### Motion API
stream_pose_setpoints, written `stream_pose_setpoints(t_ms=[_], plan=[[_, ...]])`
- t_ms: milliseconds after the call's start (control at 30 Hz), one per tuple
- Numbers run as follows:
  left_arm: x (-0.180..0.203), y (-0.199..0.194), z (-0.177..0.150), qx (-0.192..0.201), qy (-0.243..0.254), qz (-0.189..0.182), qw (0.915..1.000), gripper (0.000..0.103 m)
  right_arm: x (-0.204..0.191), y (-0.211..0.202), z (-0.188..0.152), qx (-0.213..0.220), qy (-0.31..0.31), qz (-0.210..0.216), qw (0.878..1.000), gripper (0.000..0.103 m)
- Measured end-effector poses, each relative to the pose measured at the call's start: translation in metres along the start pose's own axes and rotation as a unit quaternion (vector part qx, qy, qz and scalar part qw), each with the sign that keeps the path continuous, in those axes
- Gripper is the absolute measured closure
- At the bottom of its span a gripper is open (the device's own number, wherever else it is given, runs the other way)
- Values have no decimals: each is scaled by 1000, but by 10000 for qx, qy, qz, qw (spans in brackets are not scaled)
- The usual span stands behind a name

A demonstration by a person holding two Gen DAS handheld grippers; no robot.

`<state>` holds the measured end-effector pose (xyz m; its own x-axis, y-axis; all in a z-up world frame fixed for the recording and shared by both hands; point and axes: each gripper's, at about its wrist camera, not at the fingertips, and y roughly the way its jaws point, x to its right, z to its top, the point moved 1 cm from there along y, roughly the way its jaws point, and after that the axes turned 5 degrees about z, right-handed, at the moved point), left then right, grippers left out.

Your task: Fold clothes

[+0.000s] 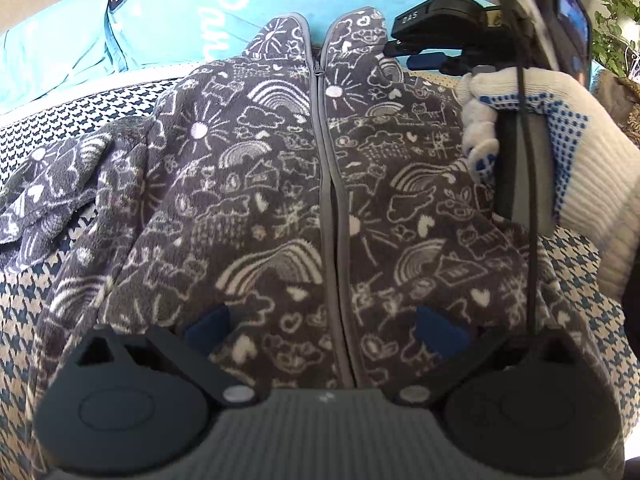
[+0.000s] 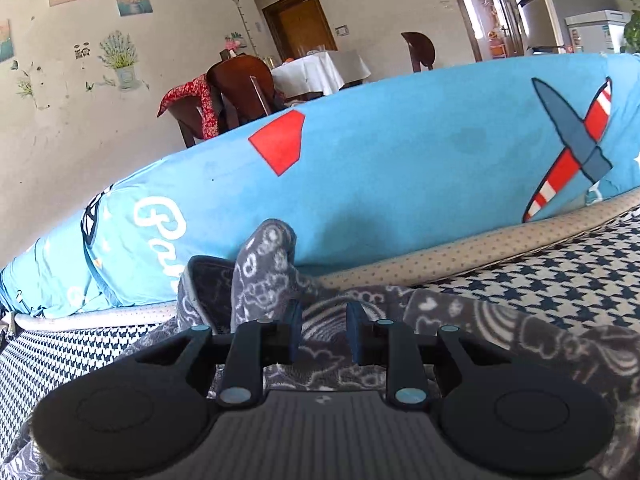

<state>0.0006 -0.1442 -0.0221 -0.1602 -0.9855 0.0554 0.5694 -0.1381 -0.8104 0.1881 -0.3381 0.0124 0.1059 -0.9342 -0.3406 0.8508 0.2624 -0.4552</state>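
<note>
**Fleece jacket position relative to both grippers**

Your workpiece was a dark grey fleece jacket (image 1: 304,184) with a plush, napped pile and a white doodle print of rainbows, suns, hearts and clouds. A grey zipper (image 1: 332,208) ran up its middle and was closed. The jacket lay front-up on the houndstooth cover (image 1: 576,276), a flat woven fabric in navy and cream. Its collar stood up against the smooth turquoise cushion (image 2: 400,168) along the far edge of the cover. One sleeve (image 1: 52,192) was spread toward the left edge.

Your left gripper (image 1: 324,328) stood directly over the lower jacket front. Its blue pads were spread wide, one on either side of the zipper, and they clamped nothing.

Your right gripper (image 2: 323,336) sat low at the collar end. Its pads were partly apart, with fleece lying between them. The pictures do not show whether the pads pressed the fabric. Your right hand (image 1: 532,132), in a white knit glove with blue grip dots, held that gripper's handle above the jacket's right shoulder.
</note>
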Motion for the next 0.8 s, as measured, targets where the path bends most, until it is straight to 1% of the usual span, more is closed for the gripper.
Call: stream_pose_setpoints(t_ms=[300, 400, 500, 633, 800], plan=[[-4, 3, -2, -87, -43, -32, 9999, 0, -3, 26, -14, -462, -172, 158, 9987, 79], [-5, 4, -4, -84, -28, -32, 10000, 0, -1, 26, -14, -493, -179, 147, 9985, 79], [-6, 4, -4, -90, -39, -47, 9999, 0, 2, 19, -6, -545, -232, 270, 9979, 79], [-8, 5, -5, -99, -65, -72, 9999, 0, 8, 4, 13, -381, -316, 451, 9978, 78], [-9, 6, -8, -111, -82, -89, 9999, 0, 25, -2, 25, -13, 303, 441, 9986, 78]])
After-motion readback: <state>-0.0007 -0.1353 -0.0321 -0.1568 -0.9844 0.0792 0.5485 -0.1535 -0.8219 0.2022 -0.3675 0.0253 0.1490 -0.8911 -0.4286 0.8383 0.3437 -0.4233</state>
